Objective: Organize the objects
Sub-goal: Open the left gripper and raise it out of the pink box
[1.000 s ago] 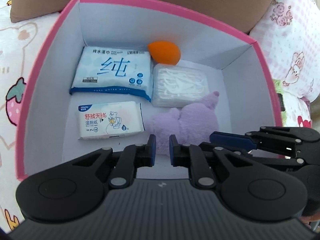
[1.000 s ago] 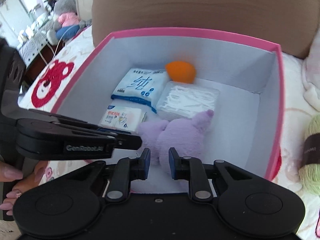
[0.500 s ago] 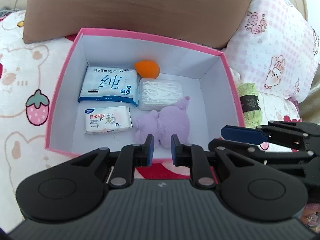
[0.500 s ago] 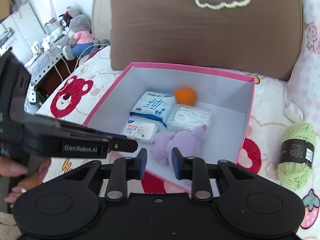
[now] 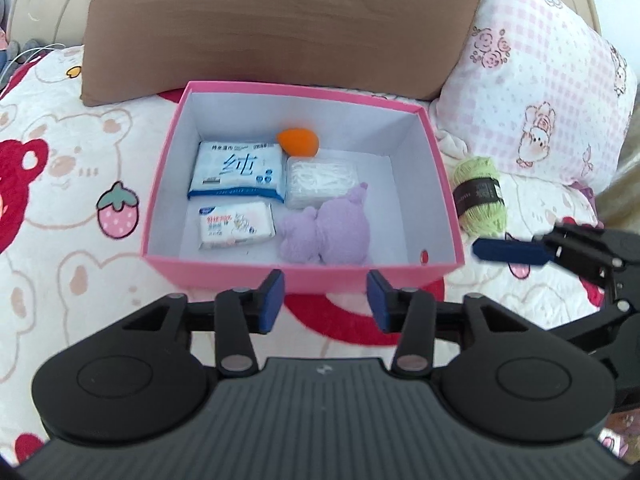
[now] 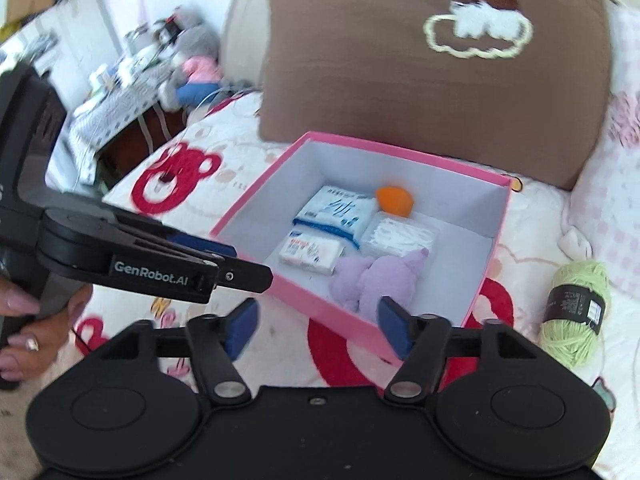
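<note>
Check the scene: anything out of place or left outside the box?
One thing: the green yarn ball lies on the bedspread just right of the pink box, while the other items sit inside. Both grippers, left and right, are open and empty.

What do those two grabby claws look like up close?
Both are black plastic. The left gripper and right gripper have dark blue pads on the fingertips, silver rivets and round discs at the base. White "GenRobot.AI" lettering runs along the left one's side.
</note>
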Demonstrator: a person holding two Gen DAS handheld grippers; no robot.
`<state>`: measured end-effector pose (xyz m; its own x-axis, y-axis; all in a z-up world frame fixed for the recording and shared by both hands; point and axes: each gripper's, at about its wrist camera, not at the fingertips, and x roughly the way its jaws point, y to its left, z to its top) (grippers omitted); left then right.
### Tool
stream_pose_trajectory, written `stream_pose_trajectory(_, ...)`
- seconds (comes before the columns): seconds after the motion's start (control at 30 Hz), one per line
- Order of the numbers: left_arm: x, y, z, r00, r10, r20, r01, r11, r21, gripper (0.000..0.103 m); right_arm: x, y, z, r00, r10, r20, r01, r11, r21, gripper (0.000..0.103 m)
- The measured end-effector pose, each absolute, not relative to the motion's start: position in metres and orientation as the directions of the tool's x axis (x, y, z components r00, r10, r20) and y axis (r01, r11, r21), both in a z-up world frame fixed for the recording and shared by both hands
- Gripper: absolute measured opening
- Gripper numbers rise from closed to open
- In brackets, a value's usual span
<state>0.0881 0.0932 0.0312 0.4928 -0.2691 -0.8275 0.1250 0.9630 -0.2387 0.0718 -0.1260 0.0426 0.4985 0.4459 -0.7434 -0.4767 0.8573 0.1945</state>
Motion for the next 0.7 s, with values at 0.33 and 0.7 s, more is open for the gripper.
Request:
stream_pose_trajectory(0.33, 0.051, 0.094, 0.056, 0.49, -0.287, -0.823, 0.161, 0.958, -0.238, 0.069, 0.03, -0.129, 0.061, 0.549, 0.373, -0.748, -0.465, 0.88, 0.097, 0.091)
stream_pose_trajectory(0.7, 0.02, 0.089, 0.07, 0.431, -0.318, -0.844, 0.205, 0.946, -0.252, 0.092, 0.008, -0.161, 0.069, 0.549, 0.356, -0.756, -0.356, 0.918, 0.174, 0.093)
